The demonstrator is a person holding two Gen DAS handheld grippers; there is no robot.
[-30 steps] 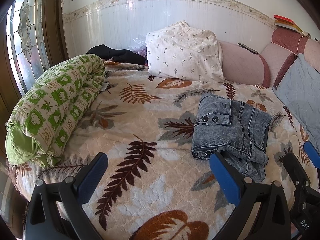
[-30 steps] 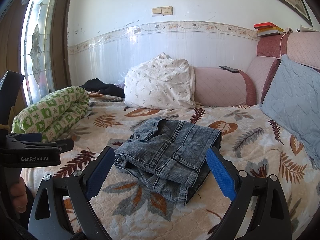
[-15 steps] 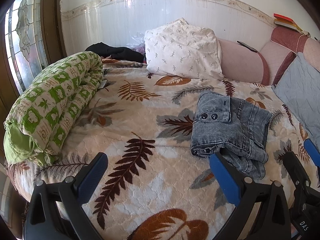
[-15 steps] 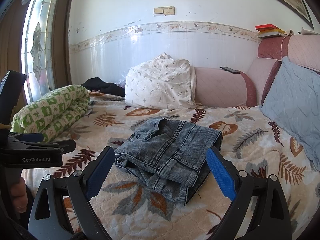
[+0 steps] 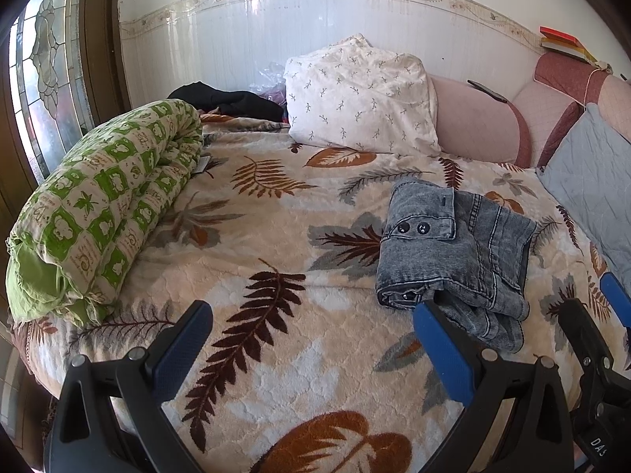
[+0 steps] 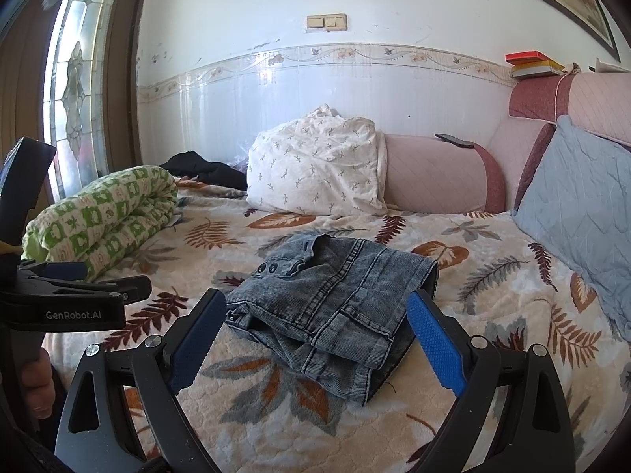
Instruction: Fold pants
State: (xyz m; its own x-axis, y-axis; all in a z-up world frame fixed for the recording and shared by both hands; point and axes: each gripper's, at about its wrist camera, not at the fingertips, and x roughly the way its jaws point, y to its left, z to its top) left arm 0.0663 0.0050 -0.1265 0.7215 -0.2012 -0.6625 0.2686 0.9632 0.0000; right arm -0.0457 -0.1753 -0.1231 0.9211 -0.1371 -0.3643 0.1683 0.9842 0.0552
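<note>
The folded grey denim pants (image 5: 453,252) lie in a compact bundle on the leaf-patterned bedspread (image 5: 276,276), waistband buttons facing up, between the rolled green quilt (image 5: 102,205) and the blue-grey cushion (image 5: 587,189). In the left wrist view, the left gripper (image 5: 311,339) hangs over bare bedspread with its jaws wide apart and nothing between them; the pants lie ahead and to the right, just past the right-hand finger tip. In the right wrist view, the right gripper (image 6: 315,327) is likewise spread wide and holds nothing; the pants (image 6: 331,295) lie directly ahead, framed between its two blue pads (image 6: 434,339), and no contact with the fabric can be seen. Compared with one second ago, the bundle keeps the same shape and place, both grippers remain open, and the views have shifted only slightly.
</note>
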